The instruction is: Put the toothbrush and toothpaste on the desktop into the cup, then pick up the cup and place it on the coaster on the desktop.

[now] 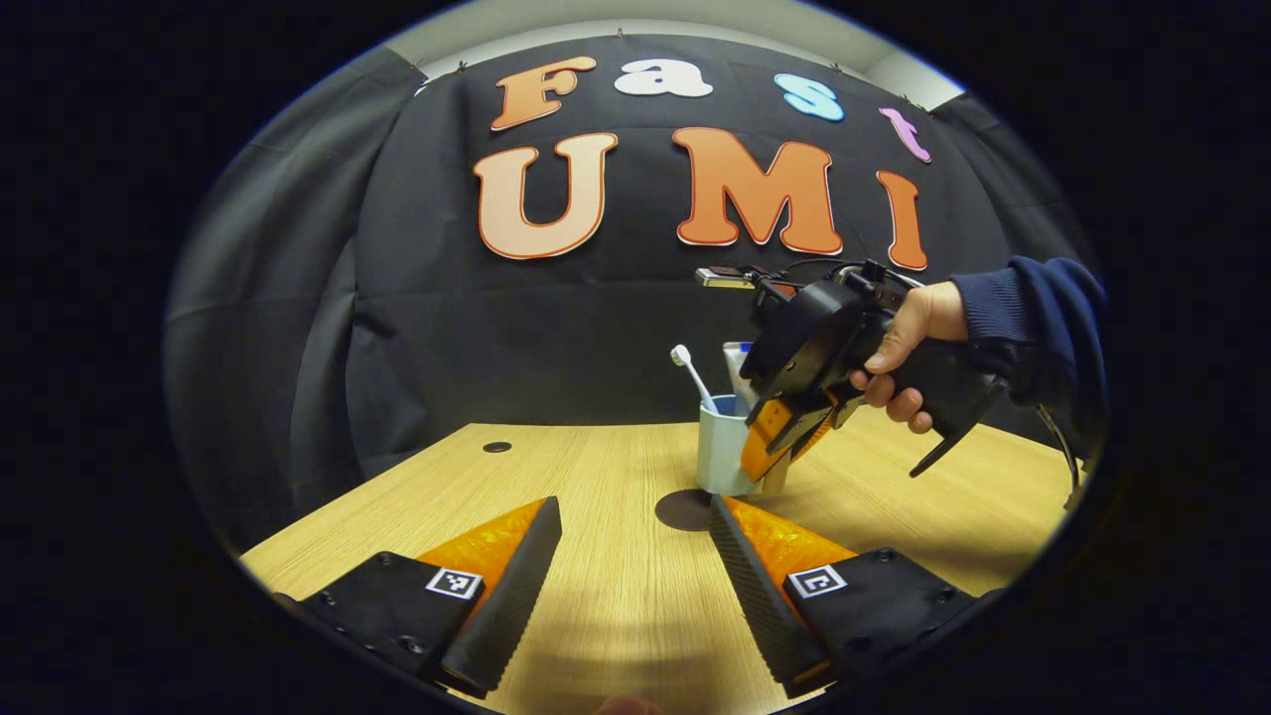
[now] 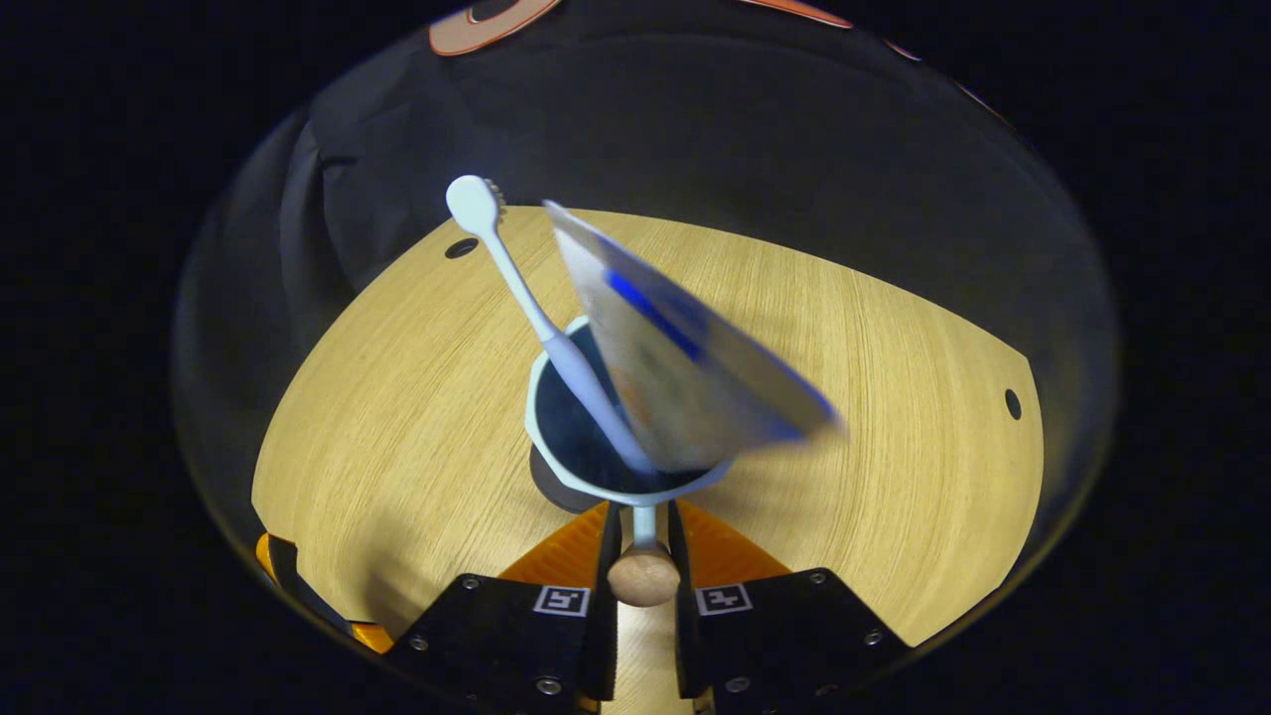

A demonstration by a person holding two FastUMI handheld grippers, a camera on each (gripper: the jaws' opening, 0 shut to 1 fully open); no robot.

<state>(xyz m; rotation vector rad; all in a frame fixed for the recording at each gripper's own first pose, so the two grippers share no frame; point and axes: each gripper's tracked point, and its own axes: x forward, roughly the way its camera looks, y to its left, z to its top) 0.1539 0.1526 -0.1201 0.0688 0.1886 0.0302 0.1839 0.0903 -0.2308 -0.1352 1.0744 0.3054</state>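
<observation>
A pale blue cup (image 1: 720,447) holds a white toothbrush (image 1: 692,375) and a toothpaste tube (image 1: 737,362), both leaning out of its mouth. In the left gripper view, a hand brings my right gripper (image 1: 779,457) onto the cup's right side. From above, the right gripper (image 2: 643,516) is shut on the cup's handle (image 2: 643,578), with the cup (image 2: 531,412), toothbrush (image 2: 526,298) and blurred toothpaste (image 2: 685,377) just ahead. A dark round coaster (image 1: 683,509) lies right beside the cup's base, and the coaster (image 2: 549,487) peeks out under the cup's edge. My left gripper (image 1: 635,506) stands open, nothing between its fingers.
The wooden desktop (image 1: 596,616) runs back to the black cloth wall. Small dark cable holes sit at the far left (image 1: 496,447) and near the right edge (image 2: 1012,403). A person's hand and dark blue sleeve (image 1: 1033,318) reach in from the right.
</observation>
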